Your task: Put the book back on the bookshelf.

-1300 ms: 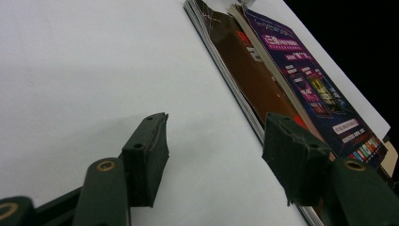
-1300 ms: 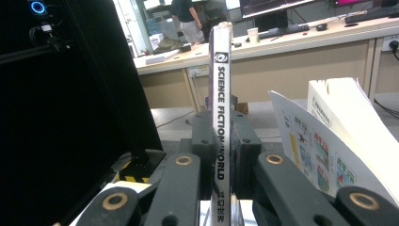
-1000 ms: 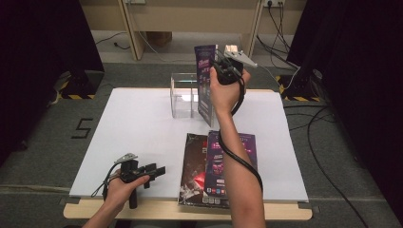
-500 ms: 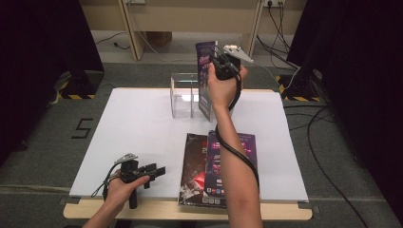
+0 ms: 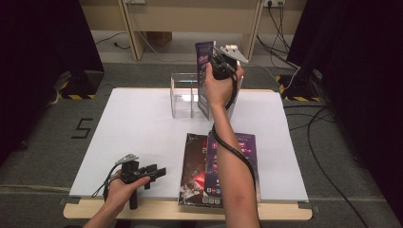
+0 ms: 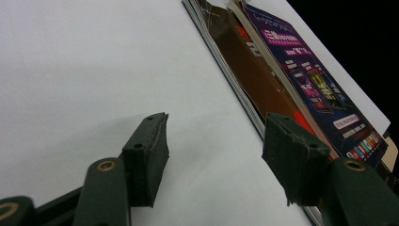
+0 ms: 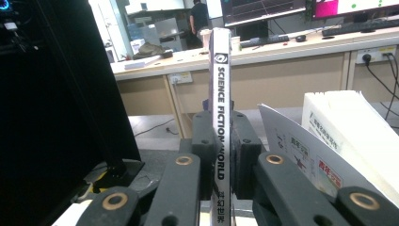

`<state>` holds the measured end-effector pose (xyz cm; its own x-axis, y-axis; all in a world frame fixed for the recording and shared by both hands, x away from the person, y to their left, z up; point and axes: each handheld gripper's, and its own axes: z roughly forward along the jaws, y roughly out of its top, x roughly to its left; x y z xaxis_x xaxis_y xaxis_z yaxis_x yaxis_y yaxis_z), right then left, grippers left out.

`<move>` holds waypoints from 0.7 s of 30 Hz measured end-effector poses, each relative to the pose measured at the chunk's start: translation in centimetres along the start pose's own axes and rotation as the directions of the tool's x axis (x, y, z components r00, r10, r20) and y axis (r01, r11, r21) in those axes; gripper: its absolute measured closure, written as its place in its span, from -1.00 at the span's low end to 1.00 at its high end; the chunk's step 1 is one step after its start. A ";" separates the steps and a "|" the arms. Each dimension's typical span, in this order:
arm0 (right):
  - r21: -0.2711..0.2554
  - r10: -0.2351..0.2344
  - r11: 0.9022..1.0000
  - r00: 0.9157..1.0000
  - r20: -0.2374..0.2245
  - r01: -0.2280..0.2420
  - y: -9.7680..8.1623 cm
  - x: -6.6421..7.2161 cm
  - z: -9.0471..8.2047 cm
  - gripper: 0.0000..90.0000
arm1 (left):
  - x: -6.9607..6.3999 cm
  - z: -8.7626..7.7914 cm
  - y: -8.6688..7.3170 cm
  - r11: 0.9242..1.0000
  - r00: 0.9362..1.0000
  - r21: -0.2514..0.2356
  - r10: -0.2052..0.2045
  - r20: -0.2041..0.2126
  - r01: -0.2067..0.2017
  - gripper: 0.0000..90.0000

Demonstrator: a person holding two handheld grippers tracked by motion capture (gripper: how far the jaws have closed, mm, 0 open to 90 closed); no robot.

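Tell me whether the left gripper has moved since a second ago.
No. The left gripper lies at the same spot near the table's front edge, left of the magazines.

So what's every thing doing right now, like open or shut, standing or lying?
Left tongs: open, nothing between them, low over the white table.
Right tongs: shut on the thin purple magazine.
Thin purple magazine: held upright, spine facing the camera, over the clear plastic box.
Clear plastic box: standing on the table, open at the top.
Stack of purple and brown magazines: lying flat, closed.
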<state>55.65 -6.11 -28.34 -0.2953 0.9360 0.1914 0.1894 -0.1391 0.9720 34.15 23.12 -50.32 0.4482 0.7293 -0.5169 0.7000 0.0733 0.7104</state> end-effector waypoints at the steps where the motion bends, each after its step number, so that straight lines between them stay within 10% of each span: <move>1: 0.001 0.002 1.000 1.000 0.002 -0.002 -0.1 0.0 0.0 0.85 | 0.0 0.0 0.0 1.000 1.000 0.000 0.000 0.000 0.000 -0.11; 21: -0.002 -0.077 0.997 0.997 0.008 0.077 -2.8 0.8 -2.2 0.84 | 0.0 0.1 -0.3 1.000 1.000 0.007 0.002 -0.001 -0.002 -0.11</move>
<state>52.77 -5.67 -30.55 -0.3013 0.9466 0.1149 0.1642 -0.0671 0.9841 34.06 23.03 -50.58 0.4486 0.7303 -0.5152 0.7033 0.0672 0.7077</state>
